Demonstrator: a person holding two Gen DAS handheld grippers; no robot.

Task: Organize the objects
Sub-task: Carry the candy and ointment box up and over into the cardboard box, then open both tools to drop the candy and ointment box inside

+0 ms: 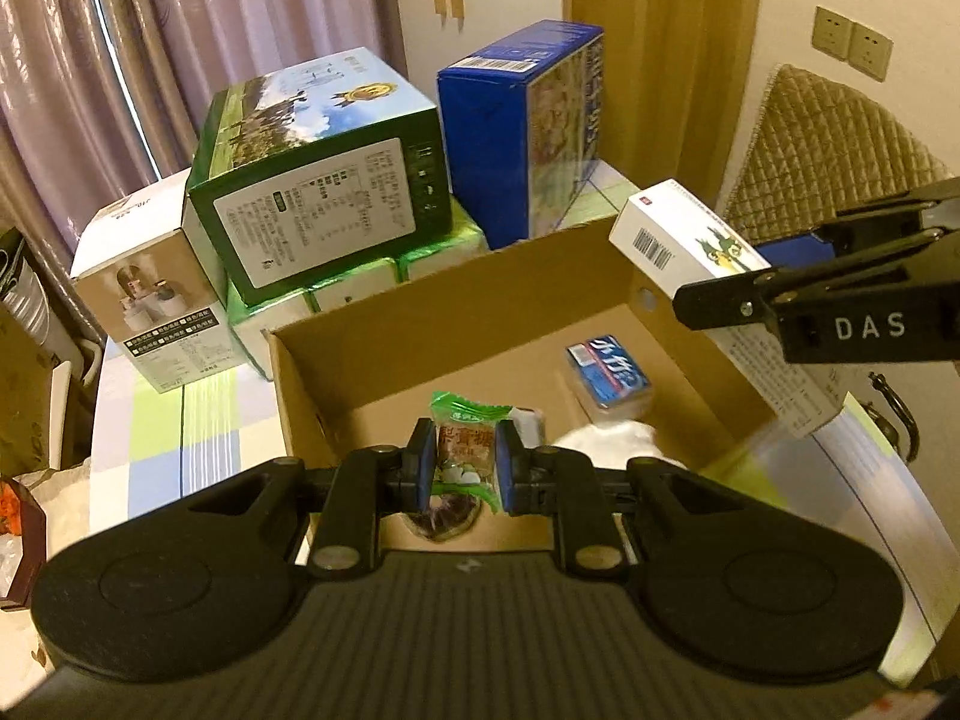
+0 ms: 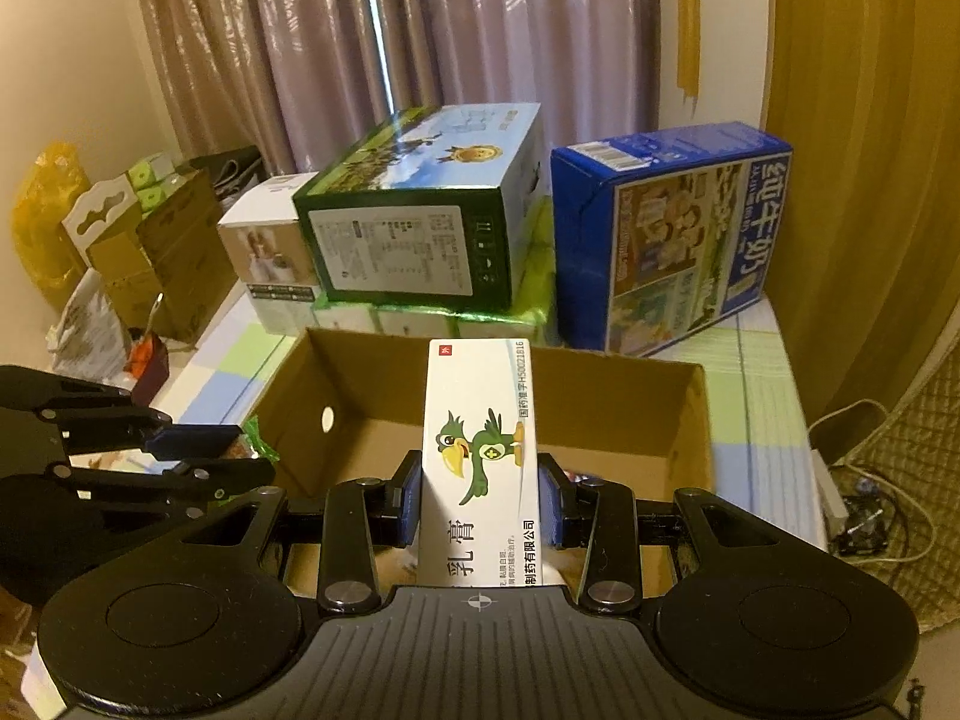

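An open cardboard box [image 1: 456, 294] [image 2: 636, 402] stands on the checked tablecloth. My left gripper [image 1: 463, 465] is shut on a green snack packet [image 1: 465, 450] held over the box's near side. My right gripper [image 2: 483, 501] is shut on a white medicine carton with a green bird [image 2: 480, 438] [image 1: 690, 237], held above the box's right wall. In the left wrist view the right gripper's black fingers [image 1: 780, 294] reach in from the right. Inside the box lie a blue tissue pack [image 1: 609, 375] and something white [image 1: 606, 441].
Behind the cardboard box stand a green milk carton box [image 1: 318, 180] [image 2: 420, 222] on green tissue packs [image 1: 372, 282], a blue milk box [image 1: 528, 126] [image 2: 672, 234] and a white humidifier box [image 1: 144, 276]. A quilted chair back [image 1: 840, 138] is at right. Curtains hang behind.
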